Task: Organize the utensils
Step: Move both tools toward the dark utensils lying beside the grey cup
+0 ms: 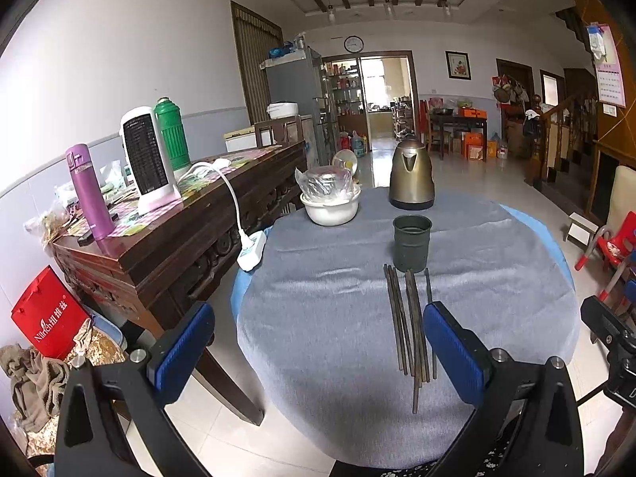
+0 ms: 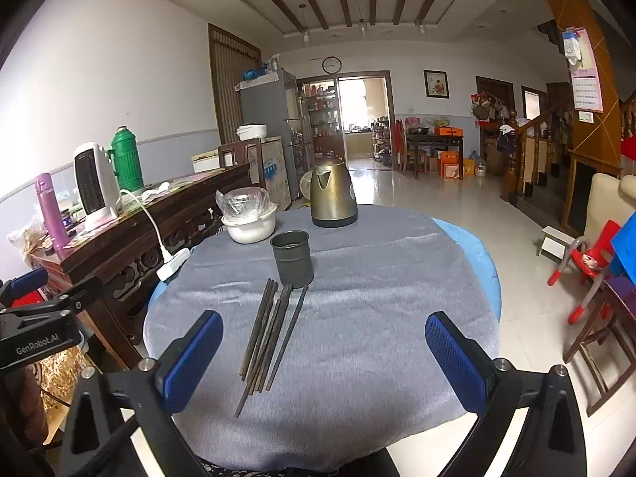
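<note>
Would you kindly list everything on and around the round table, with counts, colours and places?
chopsticks: several, dark, lying loose mid-table
holder cup: one, dark grey, upright just behind the chopsticks
kettle: one, brass-coloured, table's far edge
bowl: one, white, plastic-covered, left of the kettle
tablecloth: one, grey
heater: one, white, on the sideboard
thermos: one, green, beside the heater
bottle: one, purple, sideboard's near end
left gripper: blue pads, jaws open
right gripper: blue pads, jaws open

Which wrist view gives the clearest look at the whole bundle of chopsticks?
The right wrist view: the chopsticks lie fully visible between the open fingers. In the left wrist view the chopsticks also show, but the left gripper's right finger covers part of the rightmost ones.
</note>
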Demonstrator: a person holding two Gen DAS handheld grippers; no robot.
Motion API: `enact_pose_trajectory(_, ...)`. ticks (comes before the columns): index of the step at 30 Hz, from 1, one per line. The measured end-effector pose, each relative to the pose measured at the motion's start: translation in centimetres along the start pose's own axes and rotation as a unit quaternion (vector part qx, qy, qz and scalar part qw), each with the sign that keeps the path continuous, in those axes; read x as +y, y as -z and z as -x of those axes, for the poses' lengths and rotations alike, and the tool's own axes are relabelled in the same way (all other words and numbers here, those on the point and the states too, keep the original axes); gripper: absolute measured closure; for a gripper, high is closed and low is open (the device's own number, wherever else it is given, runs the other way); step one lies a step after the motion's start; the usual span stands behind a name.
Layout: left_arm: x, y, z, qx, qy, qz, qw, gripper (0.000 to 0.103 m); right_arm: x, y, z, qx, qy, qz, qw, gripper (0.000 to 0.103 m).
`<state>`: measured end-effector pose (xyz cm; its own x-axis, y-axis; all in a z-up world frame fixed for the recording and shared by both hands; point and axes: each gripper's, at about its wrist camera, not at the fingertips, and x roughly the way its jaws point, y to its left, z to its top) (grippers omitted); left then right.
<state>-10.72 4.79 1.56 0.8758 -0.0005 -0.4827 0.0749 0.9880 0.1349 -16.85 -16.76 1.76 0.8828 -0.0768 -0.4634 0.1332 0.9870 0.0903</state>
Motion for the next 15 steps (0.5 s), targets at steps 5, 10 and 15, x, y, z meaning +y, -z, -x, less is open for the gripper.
enact_pose_trajectory(5,-0.1,0.7,-1.3,0.022,0.005,0.001,0.9997,0.0,0.0,0.3,-0.7,0.014,-0.004,-0.001,1.0,0.0)
enact_pose_trajectory(10,-0.2,1.0,-3.3,0.045,0.006,0.006,0.999,0.0,0.3,0.3,-2.2,0.034,-0.007,0.005,0.999,0.0)
enact_pose_trajectory(15,-0.2,0.9,-5.0,0.058,0.008,0.007,0.9983,0.0,0.6,0.5,-4.2,0.051,-0.009,0.007,0.999,0.0)
